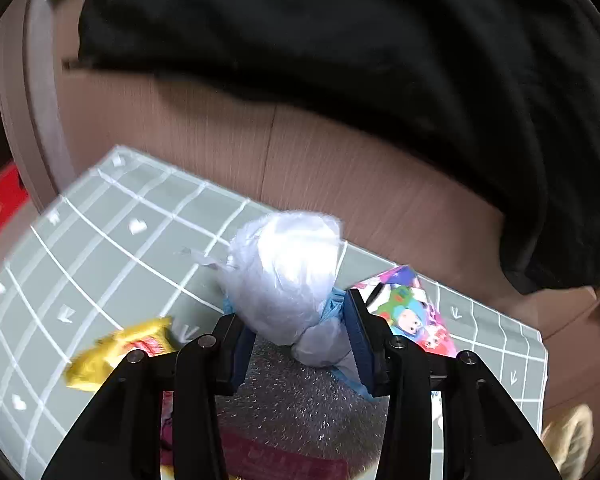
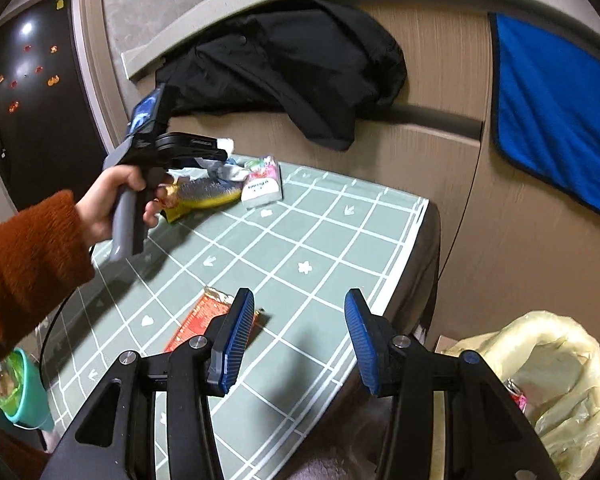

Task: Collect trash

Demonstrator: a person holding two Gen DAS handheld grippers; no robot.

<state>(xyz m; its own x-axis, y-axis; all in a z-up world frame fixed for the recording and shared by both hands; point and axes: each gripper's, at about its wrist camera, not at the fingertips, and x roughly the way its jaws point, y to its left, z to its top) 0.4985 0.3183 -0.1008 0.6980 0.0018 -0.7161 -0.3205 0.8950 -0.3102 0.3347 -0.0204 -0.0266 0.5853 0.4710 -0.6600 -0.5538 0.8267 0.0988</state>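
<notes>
My left gripper (image 1: 296, 344) pinches a wad (image 1: 288, 276) of soft, light plastic at its twisted neck, above the table (image 1: 100, 240). I judge it crushable and slippery, so the neck is the best hold. My right gripper (image 2: 296, 344) stands open and empty over the table's near edge, the bin (image 2: 548, 380) just beside.

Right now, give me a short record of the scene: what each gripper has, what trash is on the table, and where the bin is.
Left gripper: closed on a pale plastic bundle, above the table
Right gripper: open, empty, over a red wrapper
On the table: yellow wrapper, cartoon packet, red wrapper
Bin: yellowish-lined, beside the table's edge
</notes>
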